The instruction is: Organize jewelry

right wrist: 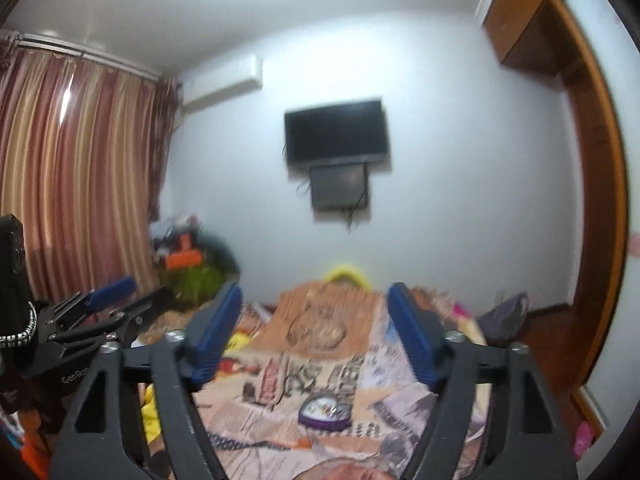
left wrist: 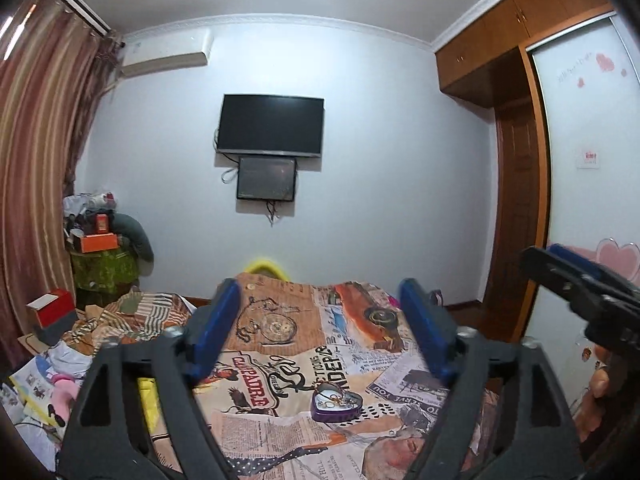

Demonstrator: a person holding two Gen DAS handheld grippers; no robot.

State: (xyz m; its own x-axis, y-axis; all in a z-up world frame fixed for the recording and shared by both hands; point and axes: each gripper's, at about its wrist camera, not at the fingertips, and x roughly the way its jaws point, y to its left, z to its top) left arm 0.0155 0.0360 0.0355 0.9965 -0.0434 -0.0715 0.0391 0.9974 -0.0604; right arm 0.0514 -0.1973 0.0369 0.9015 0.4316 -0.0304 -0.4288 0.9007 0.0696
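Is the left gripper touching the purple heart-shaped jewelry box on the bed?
Apart. In the left wrist view, the left gripper is open above the bedspread, and the purple heart-shaped jewelry box lies untouched.

**Bedroom surroundings**

A bedspread (left wrist: pixel 280 364) printed with newspaper and vintage-poster motifs covers the near bed. On the far wall hangs a dark television (left wrist: pixel 270 125) with a smaller dark screen (left wrist: pixel 267 178) directly below it, cables dangling. An air conditioner (left wrist: pixel 166 56) sits high on the far left beside striped brown curtains (left wrist: pixel 44 128). In the far left corner, an orange box (left wrist: pixel 99 241) tops a pile of clutter. A wooden wardrobe (left wrist: pixel 520 36) lines the right side.
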